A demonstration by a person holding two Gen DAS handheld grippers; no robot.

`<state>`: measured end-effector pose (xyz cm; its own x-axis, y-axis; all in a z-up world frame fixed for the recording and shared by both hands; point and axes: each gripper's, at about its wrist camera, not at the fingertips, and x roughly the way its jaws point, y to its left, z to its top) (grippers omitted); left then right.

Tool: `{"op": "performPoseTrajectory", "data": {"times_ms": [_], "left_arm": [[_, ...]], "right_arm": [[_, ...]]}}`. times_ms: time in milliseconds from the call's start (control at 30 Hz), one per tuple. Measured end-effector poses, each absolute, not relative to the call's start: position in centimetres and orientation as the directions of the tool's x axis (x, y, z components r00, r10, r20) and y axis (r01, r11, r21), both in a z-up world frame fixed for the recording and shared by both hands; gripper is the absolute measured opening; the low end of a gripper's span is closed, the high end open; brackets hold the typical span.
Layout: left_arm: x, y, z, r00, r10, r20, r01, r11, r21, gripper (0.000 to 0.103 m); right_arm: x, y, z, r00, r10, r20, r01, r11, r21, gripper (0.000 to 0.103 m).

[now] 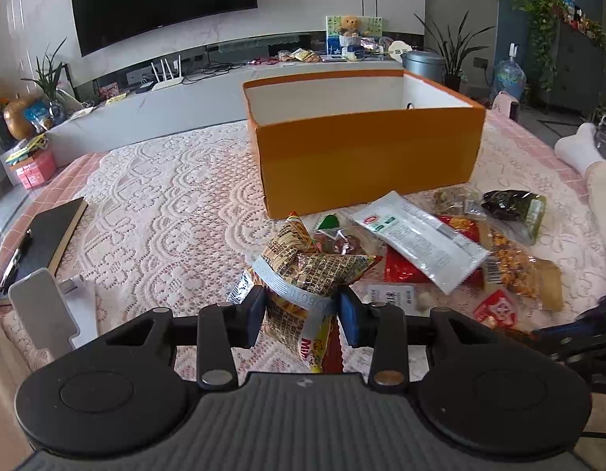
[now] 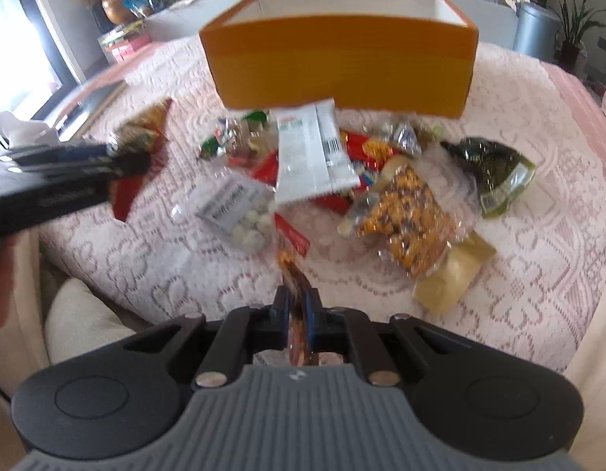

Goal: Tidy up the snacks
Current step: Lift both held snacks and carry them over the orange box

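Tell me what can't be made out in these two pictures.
- Floor of the orange box: hidden by its front wall, both views.
- Print on the white packet: motion blur, right wrist view.
- Snack bag in the left gripper: lower end hidden behind the gripper body.
- Thin packet in the right gripper: blurred, kind unclear.

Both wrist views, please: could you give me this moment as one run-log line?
left gripper: shut on yellow snack packet | right gripper: shut on brown snack packet | orange box: open, interior mostly hidden | snack pile: on lace cloth
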<state>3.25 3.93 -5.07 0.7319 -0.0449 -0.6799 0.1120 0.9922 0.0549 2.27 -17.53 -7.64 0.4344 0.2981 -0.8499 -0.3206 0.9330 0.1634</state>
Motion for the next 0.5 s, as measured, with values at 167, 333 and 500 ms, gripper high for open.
{"op": "performPoseTrajectory", "data": {"times_ms": [167, 333, 500], "left_arm": [[2.5, 4.3, -4.2, 0.727, -0.099, -0.68, 0.127, 0.992, -0.008, 0.044], [2.4, 4.3, -4.1, 0.725, -0.106, -0.681, 0.13, 0.991, -0.017, 0.044], [2.4, 4.1, -4.1, 0.719, -0.11, -0.686, 0.131, 0.991, -0.021, 0.044]], "right_arm": [[2.2, -17.2, -8.1, 0.43, 0.277, -0.859, -0.316, 0.938, 0.144, 0.018], [2.5, -16.9, -8.8, 0.422, 0.255, -0.87, -0.308, 0.943, 0.127, 0.019], [2.8, -16.8, -9.2, 0.417, 0.262, -0.87, -0.31, 0.941, 0.135, 0.017]]}}
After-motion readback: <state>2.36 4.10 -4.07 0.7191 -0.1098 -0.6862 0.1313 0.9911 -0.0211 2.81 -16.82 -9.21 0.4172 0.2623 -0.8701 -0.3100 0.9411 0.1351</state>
